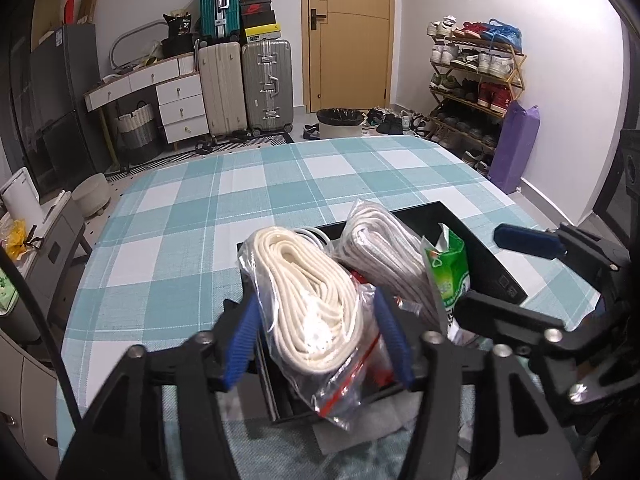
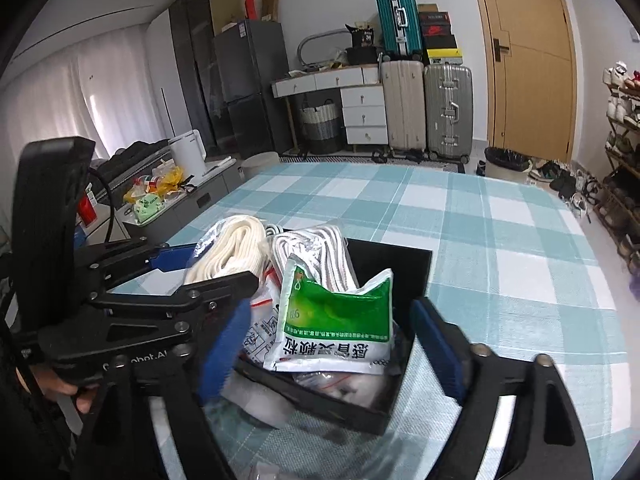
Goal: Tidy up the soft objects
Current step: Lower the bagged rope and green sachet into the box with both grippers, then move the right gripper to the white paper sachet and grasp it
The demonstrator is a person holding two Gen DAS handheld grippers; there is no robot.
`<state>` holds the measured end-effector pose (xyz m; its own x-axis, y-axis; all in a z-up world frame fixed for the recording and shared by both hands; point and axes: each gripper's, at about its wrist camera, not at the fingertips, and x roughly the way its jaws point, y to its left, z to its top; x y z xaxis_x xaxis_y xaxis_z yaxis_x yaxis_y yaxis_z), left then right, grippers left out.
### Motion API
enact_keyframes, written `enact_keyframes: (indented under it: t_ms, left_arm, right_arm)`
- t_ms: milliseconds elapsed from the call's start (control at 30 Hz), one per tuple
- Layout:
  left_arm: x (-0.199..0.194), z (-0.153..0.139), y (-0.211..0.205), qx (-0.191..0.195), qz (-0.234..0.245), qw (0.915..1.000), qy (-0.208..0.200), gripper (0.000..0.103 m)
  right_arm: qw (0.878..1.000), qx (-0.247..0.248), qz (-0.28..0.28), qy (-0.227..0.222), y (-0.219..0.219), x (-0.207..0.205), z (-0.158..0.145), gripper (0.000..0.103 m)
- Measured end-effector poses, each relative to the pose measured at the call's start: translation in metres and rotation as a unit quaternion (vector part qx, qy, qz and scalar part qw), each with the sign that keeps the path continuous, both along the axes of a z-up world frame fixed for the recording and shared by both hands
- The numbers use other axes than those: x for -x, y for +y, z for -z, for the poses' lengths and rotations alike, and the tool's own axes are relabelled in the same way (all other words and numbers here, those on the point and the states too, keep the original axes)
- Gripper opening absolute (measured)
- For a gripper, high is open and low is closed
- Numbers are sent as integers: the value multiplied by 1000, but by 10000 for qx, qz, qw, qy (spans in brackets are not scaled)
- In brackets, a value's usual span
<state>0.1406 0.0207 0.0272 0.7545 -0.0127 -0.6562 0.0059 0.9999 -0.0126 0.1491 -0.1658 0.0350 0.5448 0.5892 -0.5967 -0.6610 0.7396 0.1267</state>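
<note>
A black box (image 1: 480, 248) (image 2: 392, 264) sits on the teal checked tablecloth (image 1: 280, 184). In it stand a clear bag of cream rope (image 1: 308, 292) (image 2: 232, 248), a bag of grey-white rope (image 1: 384, 248) (image 2: 316, 248) and a green and white sachet (image 1: 448, 268) (image 2: 340, 320). My left gripper (image 1: 316, 344) is open, its blue pads on either side of the cream rope bag, close to the plastic. My right gripper (image 2: 328, 352) is open around the sachet, with gaps on both sides. Each gripper shows at the edge of the other's view.
White paper (image 1: 360, 428) lies under the box's near edge. A hand (image 2: 68, 392) holds the left gripper. Beyond the table are suitcases (image 1: 244, 84), a bin (image 1: 340, 122), a shoe rack (image 1: 472, 80) and a grey side cabinet (image 2: 180, 204) on the left.
</note>
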Motion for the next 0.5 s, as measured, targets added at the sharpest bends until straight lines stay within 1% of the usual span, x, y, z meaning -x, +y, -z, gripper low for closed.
enact_keyframes:
  t_ms: [33,67,100,233,300,367,500]
  left_arm:
    - [3,-1,0,-25,-20,10000,-23,71]
    - [6,-2,0,-75,-30,9999,-64,80]
    - [9,-2,-1,-108,-25,9999,-103,85]
    - [19,-5,-2,-235,32,9996,-134,90]
    - [24,-6,-2,-288,6,9994,-170,101]
    - [32,-8,-1,-301,-54,9992,-254,103]
    - [40,-8,2,-203,-119,9995,-214,103]
  right_arm:
    - [10000,-7,19,-10,-3,2,-1,91]
    - [10000,-15,57,-14,-7,3,-2,94]
    - [10000,-20,93,-2,-10,4,-3,98]
    - [9996,-79,268,28,-24,9,-3,102]
    - [9994,-132,328,43,-29,12,-3,102]
    - [9992,-118,351,119,-33,16,0,102]
    - [9994,-12,312,143,-35,25,4,102]
